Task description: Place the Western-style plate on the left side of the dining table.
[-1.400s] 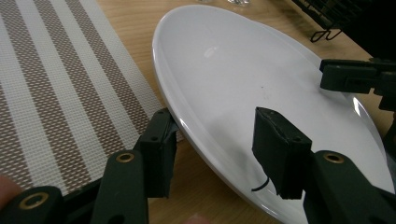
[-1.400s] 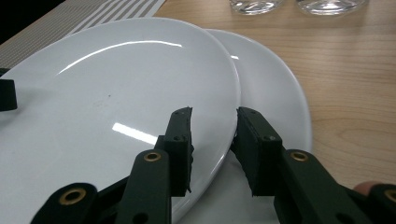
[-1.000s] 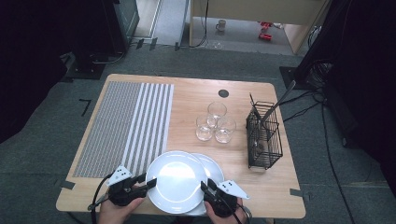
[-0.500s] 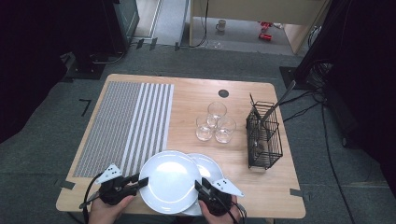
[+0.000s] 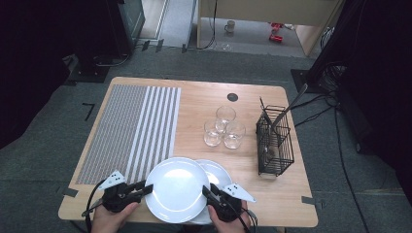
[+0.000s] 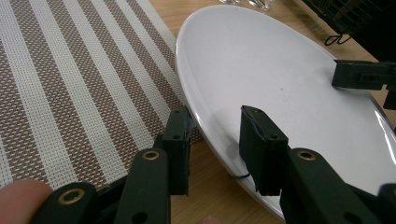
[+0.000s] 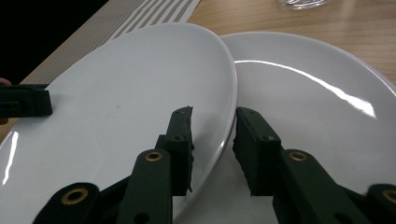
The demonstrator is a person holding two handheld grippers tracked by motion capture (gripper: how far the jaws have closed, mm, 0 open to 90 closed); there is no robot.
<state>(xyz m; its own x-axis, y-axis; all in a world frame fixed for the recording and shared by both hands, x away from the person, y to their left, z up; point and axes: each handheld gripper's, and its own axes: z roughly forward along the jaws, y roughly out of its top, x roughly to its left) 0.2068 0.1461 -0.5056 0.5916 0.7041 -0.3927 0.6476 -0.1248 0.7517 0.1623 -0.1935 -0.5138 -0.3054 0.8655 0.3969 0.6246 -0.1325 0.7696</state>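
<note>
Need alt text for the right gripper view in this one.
The right gripper straddles the near rim of the upper white plate, one black jaw above it and one below. That plate overlaps a second white plate on the wooden table; the left gripper's jaw reaches its far edge.

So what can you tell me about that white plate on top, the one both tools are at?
The upper plate is round, plain white and glossy, ceramic by the look, with a shallow raised rim and nothing on it. It lies partly over a second white plate at the table's near edge, its left rim over the striped placemat. The left gripper has its fingers on either side of the left rim and has just been closing; the right gripper straddles the right rim.
</note>
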